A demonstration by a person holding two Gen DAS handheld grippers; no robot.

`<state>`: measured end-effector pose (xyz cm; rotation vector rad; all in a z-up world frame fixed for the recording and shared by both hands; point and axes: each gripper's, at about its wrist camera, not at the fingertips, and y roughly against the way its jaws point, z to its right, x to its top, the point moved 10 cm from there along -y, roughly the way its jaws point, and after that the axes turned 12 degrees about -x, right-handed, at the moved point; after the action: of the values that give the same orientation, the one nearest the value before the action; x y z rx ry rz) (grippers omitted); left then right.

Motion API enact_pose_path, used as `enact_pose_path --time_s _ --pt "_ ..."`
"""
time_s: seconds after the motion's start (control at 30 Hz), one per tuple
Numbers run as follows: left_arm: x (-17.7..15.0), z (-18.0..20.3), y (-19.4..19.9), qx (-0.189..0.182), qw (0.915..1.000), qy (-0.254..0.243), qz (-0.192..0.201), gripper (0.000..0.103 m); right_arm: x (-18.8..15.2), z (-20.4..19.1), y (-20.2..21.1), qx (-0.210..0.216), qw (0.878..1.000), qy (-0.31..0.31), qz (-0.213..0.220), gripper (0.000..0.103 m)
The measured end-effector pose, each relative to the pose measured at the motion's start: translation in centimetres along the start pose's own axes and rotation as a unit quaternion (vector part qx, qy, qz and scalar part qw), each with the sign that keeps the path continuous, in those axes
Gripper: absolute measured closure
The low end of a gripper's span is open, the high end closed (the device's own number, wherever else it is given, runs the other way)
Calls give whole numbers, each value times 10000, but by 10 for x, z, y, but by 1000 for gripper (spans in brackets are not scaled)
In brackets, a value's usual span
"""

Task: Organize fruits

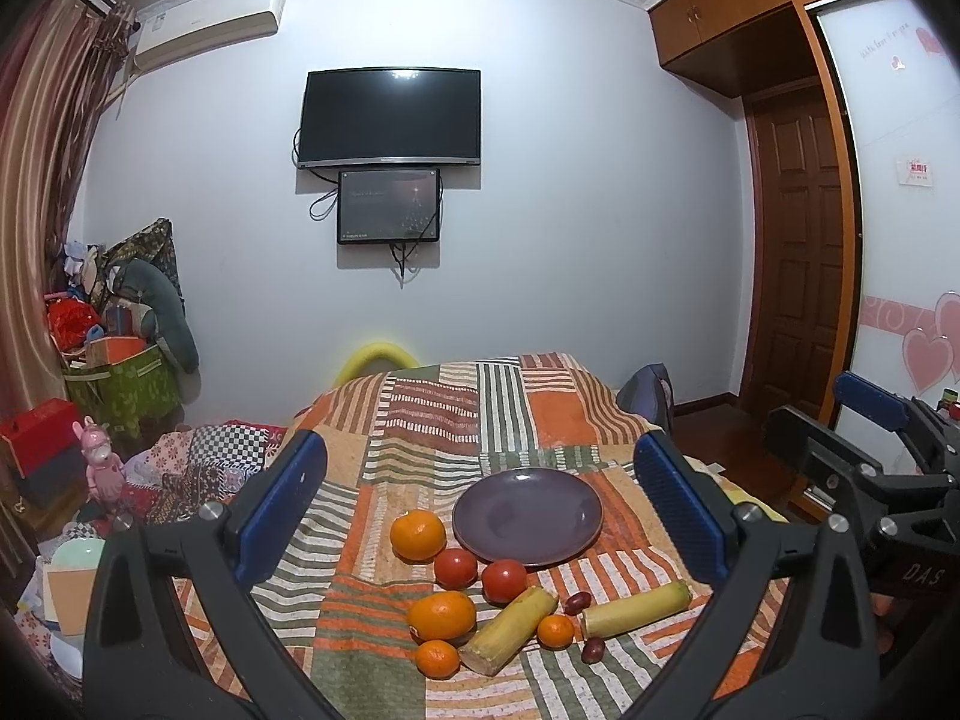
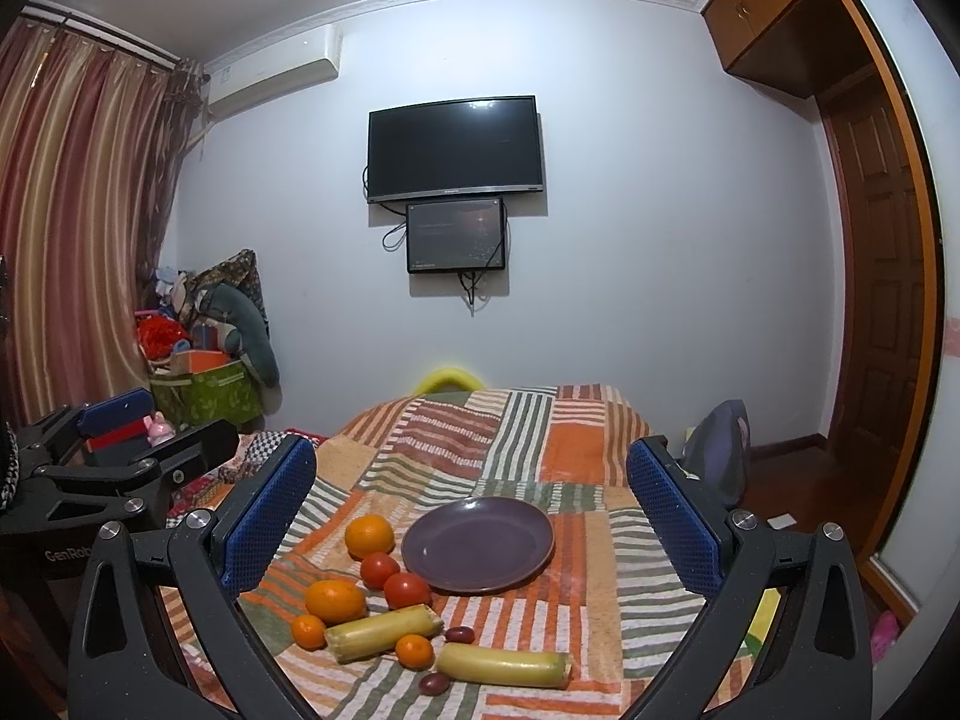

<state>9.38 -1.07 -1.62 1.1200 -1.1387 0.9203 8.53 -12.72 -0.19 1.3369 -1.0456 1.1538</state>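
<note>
1. Hovering above the near end of a patchwork quilt (image 1: 540,420) with orange, green and white striped patches: left gripper (image 1: 480,492), blue-padded jaws spread wide apart, nothing between them.
2. Held just to the right of it at much the same height: right gripper (image 2: 471,498), jaws likewise wide apart and empty; seen in the left wrist view as a black frame at the right edge.
3. Lying flat on the quilt, bare: round dark purple plate (image 1: 527,517), toward the far right of the fruit cluster.
4. Sitting just left of the plate: large round orange (image 1: 418,534), close to the rim.
5. Resting near the plate's near-left rim: two red tomatoes (image 1: 456,567), side by side, the right one (image 1: 504,580) about touching the rim.
6. Placed nearer than the tomatoes: second large orange (image 1: 442,615), with a small mandarin (image 1: 438,659) just at its near side.
7. Lying tilted on the quilt: two pale yellow-green cut cane-like stalks, one (image 1: 510,630) angled from near left to far right, the other (image 1: 636,609) further right, well apart from the plate.
8. Tucked between the two stalks: another small mandarin (image 1: 555,631).
9. Scattered by the right stalk: two small dark red oval fruits, one (image 1: 575,602) at its far-left end, one (image 1: 593,650) on its near side.
10. Mounted on the far white wall: dark flat television (image 1: 390,117) with a smaller black screen (image 1: 388,206) just below.
</note>
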Motion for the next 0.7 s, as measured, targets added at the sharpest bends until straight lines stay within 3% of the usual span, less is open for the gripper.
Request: enact_pose_path --time_s 0.7 --pt "3 -3 3 39 10000 22 55 0 0 2 0 10 10000 -34 -25 0"
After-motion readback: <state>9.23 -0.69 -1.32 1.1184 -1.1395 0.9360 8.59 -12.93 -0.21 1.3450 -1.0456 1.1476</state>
